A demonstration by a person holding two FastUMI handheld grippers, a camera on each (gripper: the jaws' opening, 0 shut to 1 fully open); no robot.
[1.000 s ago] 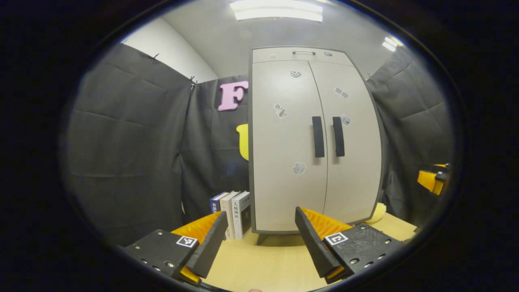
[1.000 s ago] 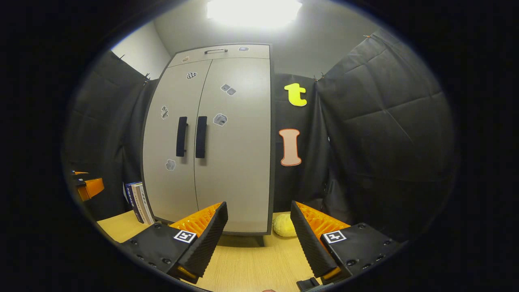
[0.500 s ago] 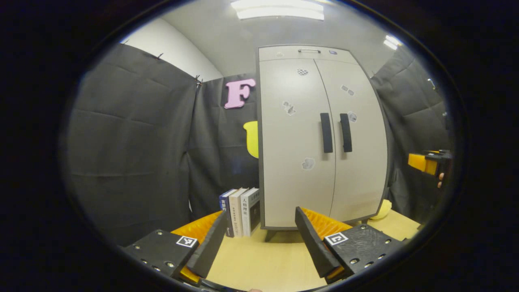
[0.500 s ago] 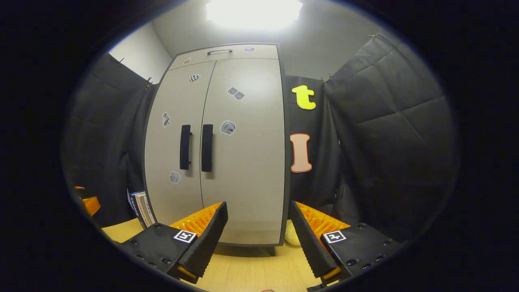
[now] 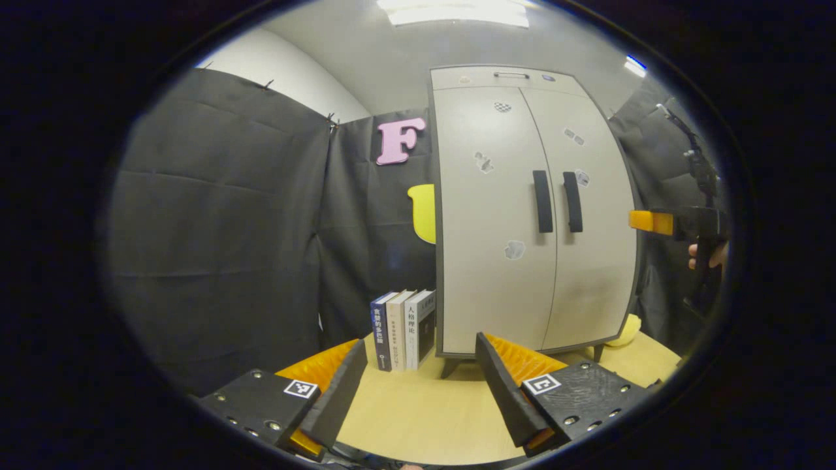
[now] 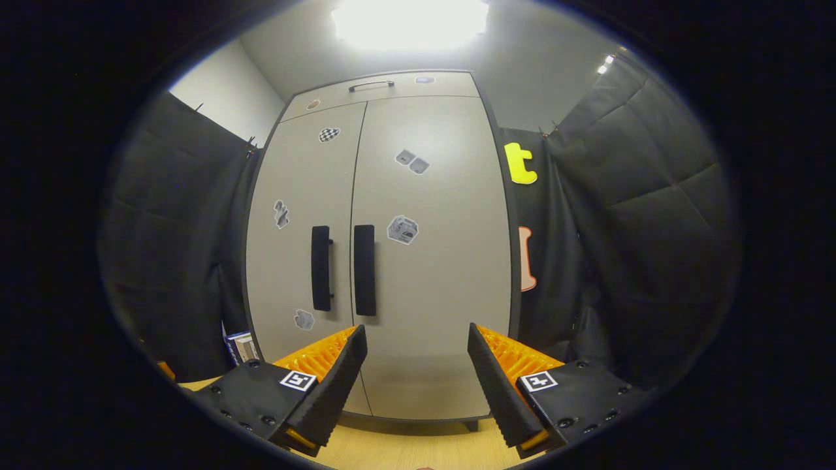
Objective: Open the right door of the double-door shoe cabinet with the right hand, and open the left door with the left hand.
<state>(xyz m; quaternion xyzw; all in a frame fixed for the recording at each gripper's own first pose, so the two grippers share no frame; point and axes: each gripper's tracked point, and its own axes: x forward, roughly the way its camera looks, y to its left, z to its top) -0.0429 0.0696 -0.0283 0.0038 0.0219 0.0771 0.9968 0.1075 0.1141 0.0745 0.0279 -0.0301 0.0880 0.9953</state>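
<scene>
In the left gripper view, the two fingers of the left gripper (image 5: pixel 418 385) are spread wide apart and hold nothing. They hang over the wooden table (image 5: pixel 418 424). The shoe cabinet (image 5: pixel 532 215) stands past them, up and to the right of the gap between the fingers, well apart from them. Both of its doors are closed. The left door (image 5: pixel 493 222) and the right door (image 5: pixel 591 222) meet in the middle, and each has a dark upright handle near that line: the left handle (image 5: pixel 542 201) and the right handle (image 5: pixel 573 201). Some books (image 5: pixel 403 320) stand upright on the table just beside the cabinet's left side. At the far right edge, the right gripper (image 5: pixel 653 222) sticks out level with the handles, with a hand (image 5: pixel 708 254) behind it. It is not touching the cabinet.

In the right gripper view, the right gripper's (image 6: pixel 418 385) fingers are also wide apart and hold nothing. The shoe cabinet (image 6: pixel 379 248) is near and right in front. The right door (image 6: pixel 434 261) sits above the gap between the fingers. Its handle (image 6: pixel 364 269) is up and a little left of the gap, over the left finger (image 6: pixel 333 378), and not touching it. The left door's handle (image 6: pixel 321 267) is just beside it.
</scene>
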